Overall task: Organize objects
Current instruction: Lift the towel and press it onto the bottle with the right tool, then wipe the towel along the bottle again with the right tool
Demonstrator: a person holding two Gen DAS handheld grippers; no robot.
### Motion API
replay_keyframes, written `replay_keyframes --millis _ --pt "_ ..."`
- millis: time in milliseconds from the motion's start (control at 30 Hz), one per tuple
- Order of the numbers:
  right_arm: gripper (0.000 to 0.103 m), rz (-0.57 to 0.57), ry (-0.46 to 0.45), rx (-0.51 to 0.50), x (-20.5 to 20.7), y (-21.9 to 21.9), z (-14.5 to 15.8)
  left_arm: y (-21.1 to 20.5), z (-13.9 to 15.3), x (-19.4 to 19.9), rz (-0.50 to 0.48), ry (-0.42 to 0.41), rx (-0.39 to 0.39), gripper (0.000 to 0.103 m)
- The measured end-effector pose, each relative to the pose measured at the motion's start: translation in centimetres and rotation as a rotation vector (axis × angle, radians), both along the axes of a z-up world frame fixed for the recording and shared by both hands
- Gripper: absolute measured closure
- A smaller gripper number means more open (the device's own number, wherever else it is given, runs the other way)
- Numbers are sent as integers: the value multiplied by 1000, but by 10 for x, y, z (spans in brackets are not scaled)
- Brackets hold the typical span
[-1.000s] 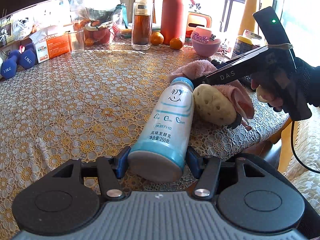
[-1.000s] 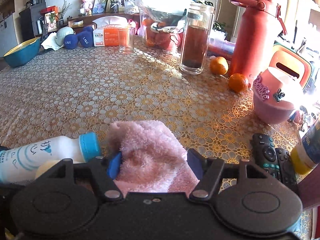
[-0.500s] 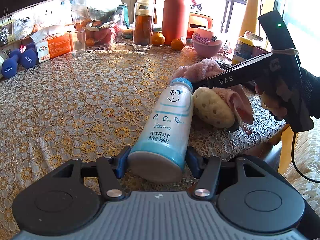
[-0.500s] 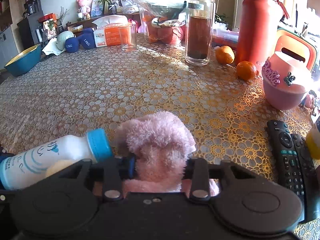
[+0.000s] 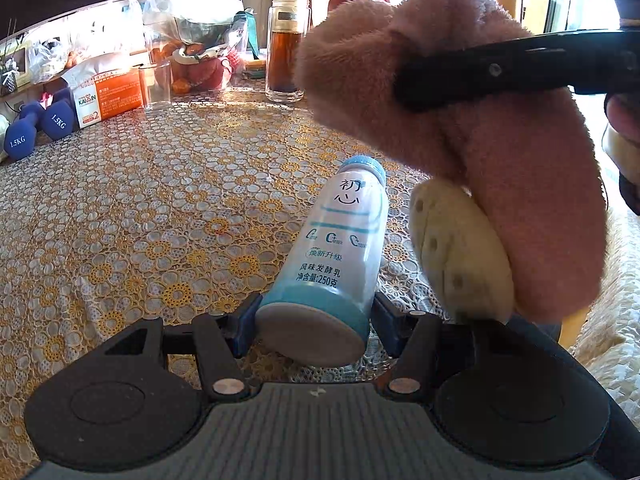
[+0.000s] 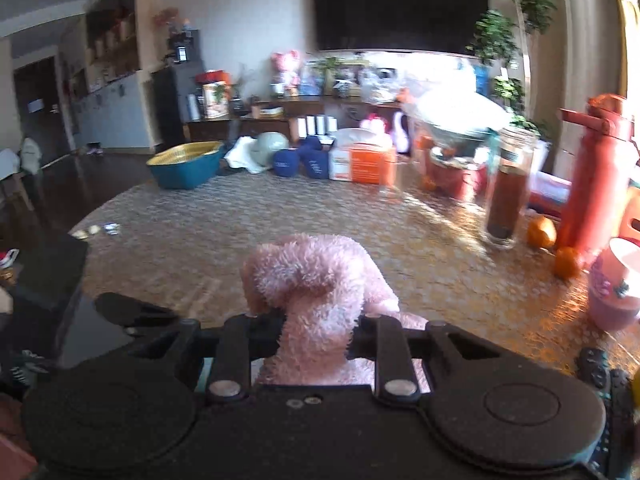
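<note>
Meanwhile, the left gripper (image 5: 314, 314) pinches the base of a bottle (image 5: 334, 256) lying on the near table (image 5: 140, 216), as the right gripper (image 6: 316, 330) clamps a pink towel (image 6: 316, 280) lifted above a potato (image 5: 460, 256) right of the bottle.

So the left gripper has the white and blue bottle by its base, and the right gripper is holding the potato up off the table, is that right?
Not quite. The left gripper does clamp the bottle at its base, but the right gripper is shut on the pink towel, not the potato. The right wrist view shows the towel pinched between its fingers; the left wrist view shows it lifted above the table.
</note>
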State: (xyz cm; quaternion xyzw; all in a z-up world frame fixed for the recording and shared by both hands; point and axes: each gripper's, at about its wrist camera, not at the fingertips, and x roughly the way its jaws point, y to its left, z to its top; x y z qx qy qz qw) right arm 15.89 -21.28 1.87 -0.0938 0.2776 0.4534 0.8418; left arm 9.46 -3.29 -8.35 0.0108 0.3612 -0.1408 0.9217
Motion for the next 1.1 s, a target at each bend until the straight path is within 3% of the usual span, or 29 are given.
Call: replay_keyframes --millis 133,300,400,500,633,1000,1100 --pt "79 136 20 -18 -15 29 -5 -3 0 -1 -8 -8 24 45" --pt "79 198 86 -36 -15 48 -19 -8 -1 -4 -25 -25 63 46" --pt "79 200 112 -68 -8 53 -28 -9 -1 -4 -28 -30 67 46" --pt "79 181 73 -148 -6 55 -40 -7 -2 -4 -28 -26 55 46" --pt "79 100 55 -149 8 39 -43 -4 -2 -2 -27 -19 35 46" --pt "79 -97 58 -170 46 7 -50 29 4 0 -36 35 -231 46" --pt "79 -124 91 -137 53 -1 -56 31 2 4 -32 54 -282 46"
